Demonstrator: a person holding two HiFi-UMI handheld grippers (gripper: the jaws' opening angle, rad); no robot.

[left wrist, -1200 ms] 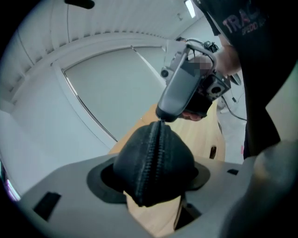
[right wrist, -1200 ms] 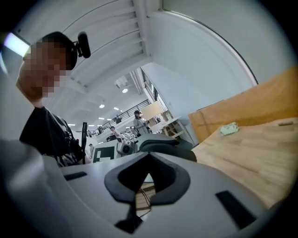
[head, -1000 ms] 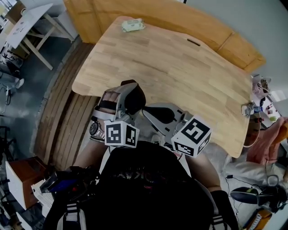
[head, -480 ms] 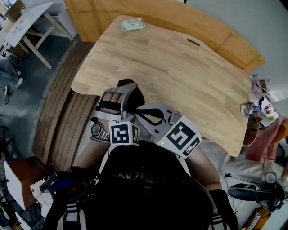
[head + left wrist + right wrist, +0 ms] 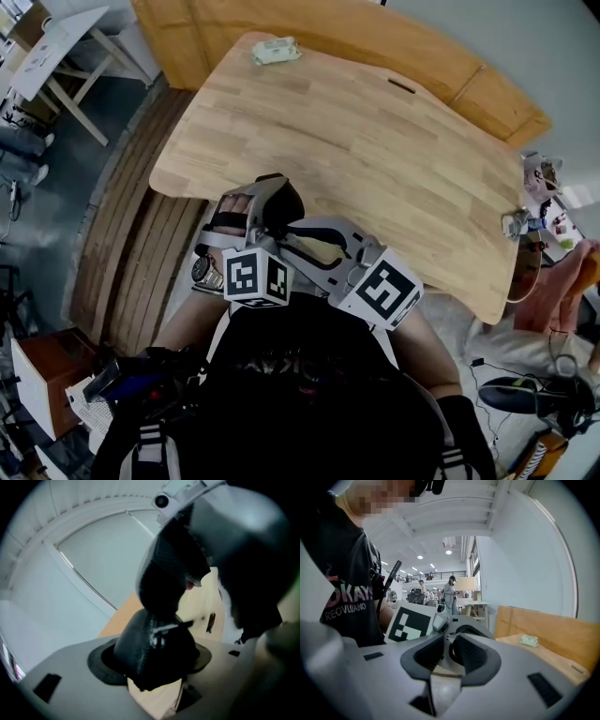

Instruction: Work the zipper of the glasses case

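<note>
Left gripper (image 5: pixel 154 660) has its grey jaws clamped on the black glasses case (image 5: pixel 145 644), pads pressing both sides of its textured shell. A silvery zipper piece (image 5: pixel 165 627) glints across the front. Behind the case there's a strip of pale wooden table (image 5: pixel 200 605), and a big blurred dark shape fills the upper right.

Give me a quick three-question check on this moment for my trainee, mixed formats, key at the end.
1. True or false: the glasses case lies flat on the table.
2. What sits at the table's far corner? A) a pale green pack B) a mug C) scissors
3. Fill in: the case's silver zipper pull shows in the ___ gripper view.
Key: 1 false, the left gripper grips it; 2 A; 3 left.
</note>
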